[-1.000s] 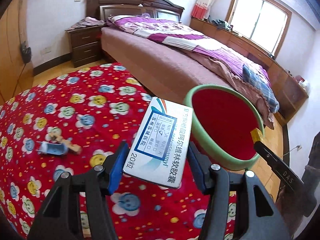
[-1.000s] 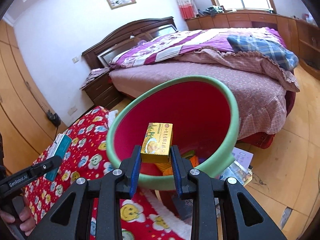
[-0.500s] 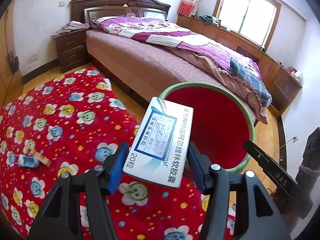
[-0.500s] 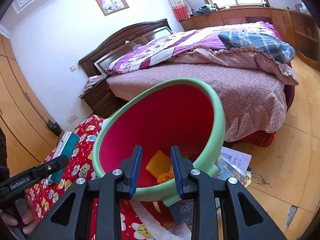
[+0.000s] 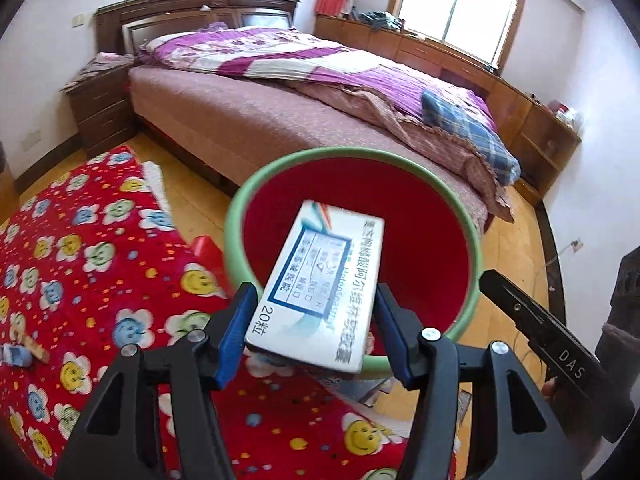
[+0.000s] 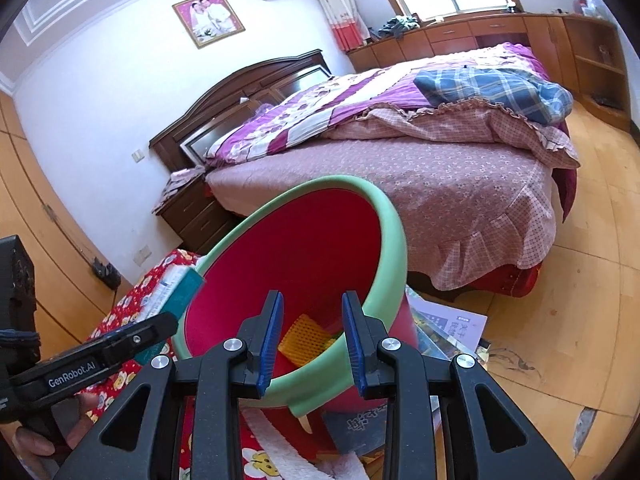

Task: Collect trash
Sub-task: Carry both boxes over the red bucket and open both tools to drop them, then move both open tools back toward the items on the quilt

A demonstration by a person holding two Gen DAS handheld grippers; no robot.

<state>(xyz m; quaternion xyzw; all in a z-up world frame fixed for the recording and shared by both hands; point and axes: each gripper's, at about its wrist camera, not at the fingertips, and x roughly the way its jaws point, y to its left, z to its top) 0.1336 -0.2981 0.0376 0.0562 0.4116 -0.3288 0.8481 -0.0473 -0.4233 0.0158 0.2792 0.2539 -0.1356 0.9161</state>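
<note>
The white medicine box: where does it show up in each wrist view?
Left wrist: the white medicine box sits centre frame, clamped in the left tongs, over the bin's mouth.
Right wrist: only its teal end shows at left, by the bin's rim.
Shared landmark: the green-rimmed red bin.

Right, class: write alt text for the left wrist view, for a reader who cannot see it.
The left gripper, its blue-padded jaws shut on a flat white medicine box with blue print, holds it above the mouth of a red plastic bin with a green rim. A red floral mat lies to the left; a bed with purple bedding stands behind.
</note>
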